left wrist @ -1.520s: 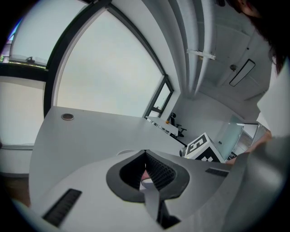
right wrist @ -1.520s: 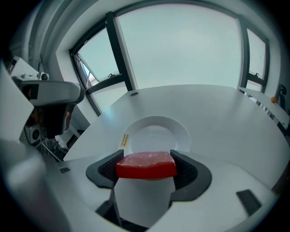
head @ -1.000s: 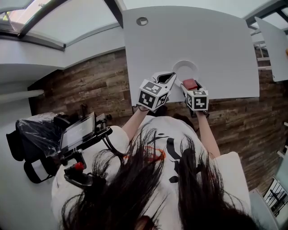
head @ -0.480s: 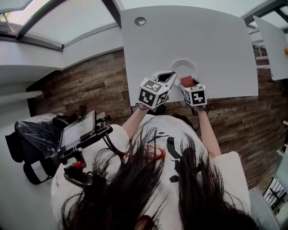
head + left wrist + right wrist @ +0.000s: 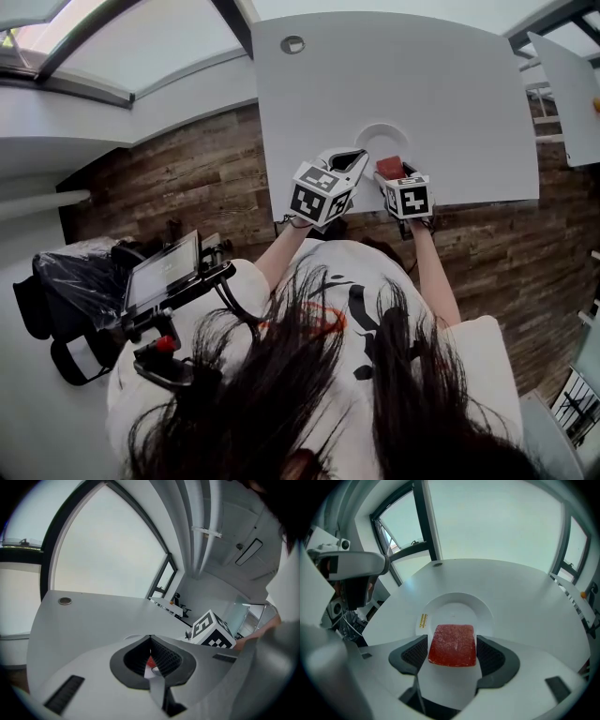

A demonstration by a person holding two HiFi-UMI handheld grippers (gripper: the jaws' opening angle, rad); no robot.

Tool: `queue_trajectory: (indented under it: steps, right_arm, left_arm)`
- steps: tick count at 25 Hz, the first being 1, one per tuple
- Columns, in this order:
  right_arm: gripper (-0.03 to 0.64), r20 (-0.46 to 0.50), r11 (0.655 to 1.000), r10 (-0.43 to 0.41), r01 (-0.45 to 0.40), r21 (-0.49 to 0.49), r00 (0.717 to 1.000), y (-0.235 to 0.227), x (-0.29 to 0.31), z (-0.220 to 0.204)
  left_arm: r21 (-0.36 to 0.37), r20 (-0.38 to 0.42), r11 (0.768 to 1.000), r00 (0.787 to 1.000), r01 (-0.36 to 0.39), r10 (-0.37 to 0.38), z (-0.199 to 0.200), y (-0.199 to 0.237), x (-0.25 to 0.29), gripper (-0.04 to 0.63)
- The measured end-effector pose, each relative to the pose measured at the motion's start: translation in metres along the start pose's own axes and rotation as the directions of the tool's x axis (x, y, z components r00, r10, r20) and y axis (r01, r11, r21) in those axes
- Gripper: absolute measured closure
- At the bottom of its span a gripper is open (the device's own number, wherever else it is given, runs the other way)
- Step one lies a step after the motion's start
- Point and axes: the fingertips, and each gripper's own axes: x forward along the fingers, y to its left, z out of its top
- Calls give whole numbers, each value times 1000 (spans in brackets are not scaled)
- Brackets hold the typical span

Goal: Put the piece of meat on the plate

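Observation:
A flat red piece of meat (image 5: 452,645) sits between the jaws of my right gripper (image 5: 452,641), which is shut on it. It hangs just short of the near rim of a round white plate (image 5: 454,603) on the white table (image 5: 525,592). From the head view, the meat (image 5: 389,167) lies at the plate's (image 5: 380,136) near edge, by the table's front edge. My left gripper (image 5: 359,156) rests left of the plate. Its jaws (image 5: 150,638) meet with nothing held; a red sliver shows through their gap.
A round cable hole (image 5: 292,44) marks the table's far left. The table's front edge runs just under both grippers, with wooden floor (image 5: 187,178) below. Another white desk (image 5: 567,84) stands to the right. The right gripper's marker cube (image 5: 213,630) is close beside the left gripper.
My right gripper has edged a little toward the plate with the meat still in it. The left gripper has stayed about where it was.

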Motion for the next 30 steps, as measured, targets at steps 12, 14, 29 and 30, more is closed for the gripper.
queue_trajectory:
  steps: [12,14,29,30]
  right_arm:
    - [285,155,950,95,-136,281,983,-13,-21,15]
    - [285,179,934,106,-160,319,978,-15,-31,17]
    - [454,373,921,145,-263,288,916,-7,-105,-2]
    - [454,386,913,162,-286,290,908,-5,-112,-6]
  left_arm:
    - [-14,3,1000,1000,-28,28,-4,-4,-1,589]
    - [-12,-1,1000,1000,-28,28,-7,-10,-1,589]
    - [31,-4,998,999,-46,46,-33,-83,-8,589]
    - [36,-2,998,999,-51,51,-36,-91,-10,589]
